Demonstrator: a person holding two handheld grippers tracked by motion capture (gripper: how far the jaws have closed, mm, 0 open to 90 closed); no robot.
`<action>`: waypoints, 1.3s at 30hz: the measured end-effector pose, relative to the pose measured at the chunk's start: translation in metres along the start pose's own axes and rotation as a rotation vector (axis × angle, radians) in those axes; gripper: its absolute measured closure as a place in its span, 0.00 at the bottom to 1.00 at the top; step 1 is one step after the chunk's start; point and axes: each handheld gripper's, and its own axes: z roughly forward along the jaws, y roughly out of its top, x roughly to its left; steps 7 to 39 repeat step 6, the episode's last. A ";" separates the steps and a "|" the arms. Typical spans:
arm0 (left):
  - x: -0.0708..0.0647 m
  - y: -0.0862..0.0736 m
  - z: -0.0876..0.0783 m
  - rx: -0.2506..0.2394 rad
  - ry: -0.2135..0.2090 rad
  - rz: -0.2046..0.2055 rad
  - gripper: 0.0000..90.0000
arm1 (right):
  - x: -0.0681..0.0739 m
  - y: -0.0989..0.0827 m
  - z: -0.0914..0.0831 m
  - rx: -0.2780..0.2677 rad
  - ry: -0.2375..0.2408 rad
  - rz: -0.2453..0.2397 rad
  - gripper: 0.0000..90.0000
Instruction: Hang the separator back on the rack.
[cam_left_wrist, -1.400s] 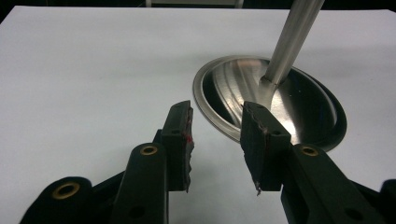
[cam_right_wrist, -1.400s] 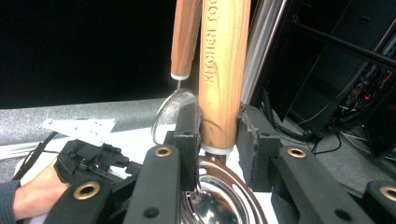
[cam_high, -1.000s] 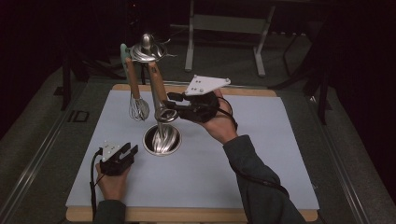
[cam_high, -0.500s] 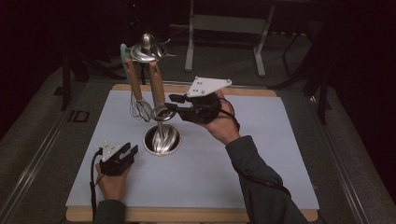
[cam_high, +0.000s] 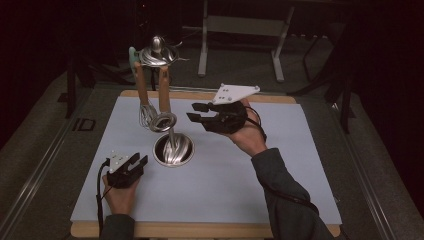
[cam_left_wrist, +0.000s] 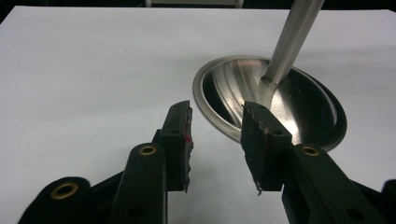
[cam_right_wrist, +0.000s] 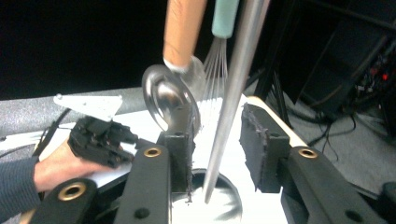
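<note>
Release step, we're reading it: the right gripper (cam_high: 196, 113) is hovering just right of the wooden-handled steel ladle (cam_high: 164, 120), which is hanging off the top of the steel utensil stand with the round dished base (cam_high: 172, 150). Its jaws have just been opening and are standing at a middling gap with nothing pinched. In the right gripper view the stand's pole is only showing through that gap, farther off. The wooden-handled wire whisk with the mint cap (cam_high: 145, 114) is hanging just beside the ladle.

The left gripper (cam_high: 135, 164) is resting on the mat beside the base, jaws apart and gripping nothing.

Next move, we're guessing: pulling the right gripper straight back and clear, without nudging the ladle bowl or swinging the whisk.

Everything is sitting on a pale matte sheet (cam_high: 225, 190) over a wooden board (cam_high: 210, 231). The room is dark, with grey floor and grey metal frame legs (cam_high: 240, 25) standing behind the table.
</note>
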 end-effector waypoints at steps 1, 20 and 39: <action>0.000 0.000 0.000 0.000 0.000 0.000 0.71 | -0.002 -0.003 -0.001 0.012 -0.001 0.009 0.68; 0.000 0.000 0.000 0.000 0.001 -0.001 0.70 | -0.012 -0.025 -0.009 0.057 -0.013 0.058 0.56; 0.000 0.000 0.000 0.000 0.001 -0.001 0.70 | -0.012 -0.025 -0.009 0.057 -0.013 0.058 0.56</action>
